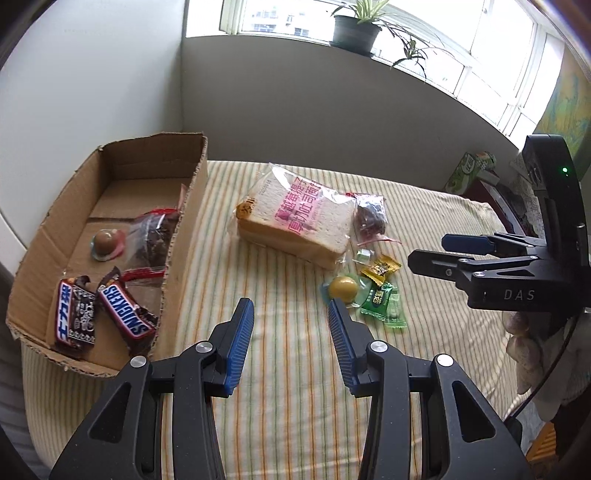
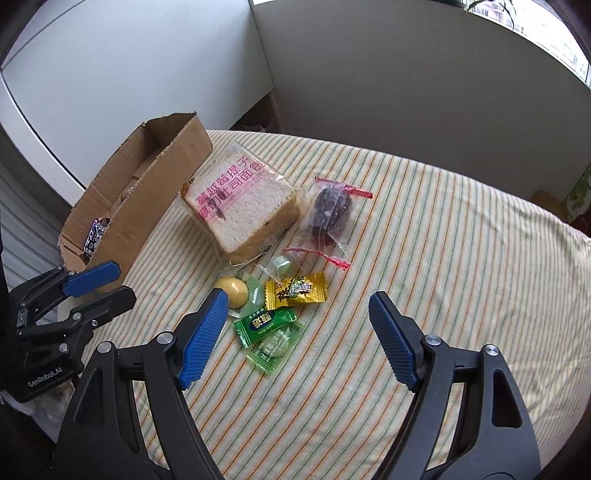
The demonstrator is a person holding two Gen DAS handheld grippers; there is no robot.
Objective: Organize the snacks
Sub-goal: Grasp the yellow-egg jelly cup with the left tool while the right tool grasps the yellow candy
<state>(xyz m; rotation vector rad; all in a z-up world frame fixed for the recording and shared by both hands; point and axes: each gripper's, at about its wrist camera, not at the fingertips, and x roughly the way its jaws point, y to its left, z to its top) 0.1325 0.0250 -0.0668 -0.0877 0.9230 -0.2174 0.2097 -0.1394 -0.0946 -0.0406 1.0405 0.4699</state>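
A cardboard box [image 1: 186, 225] [image 2: 147, 199] at the left holds two Snickers bars [image 1: 125, 314], a jelly cup [image 1: 105, 242] and a bag of dark snacks [image 1: 153, 236]. On the striped cloth lie a bagged bread loaf [image 1: 295, 219] [image 2: 242, 201], a bag of dark fruit [image 1: 371, 218] [image 2: 330, 210], a yellow jelly cup [image 1: 343, 288] [image 2: 232, 290], a yellow candy [image 1: 380, 269] [image 2: 297, 290] and green candies [image 1: 384, 304] [image 2: 264, 323]. My left gripper [image 1: 291, 314] is open and empty, just left of the candies. My right gripper [image 2: 297, 308] is open and empty, over the candies.
The striped cloth [image 1: 295, 387] [image 2: 461, 258] covers the table. The right gripper [image 1: 436, 254] shows in the left view, the left gripper [image 2: 107, 284] in the right view. Grey walls stand behind. A plant pot [image 1: 354, 33] sits on the windowsill. Green boxes [image 1: 469, 170] lie at the far right.
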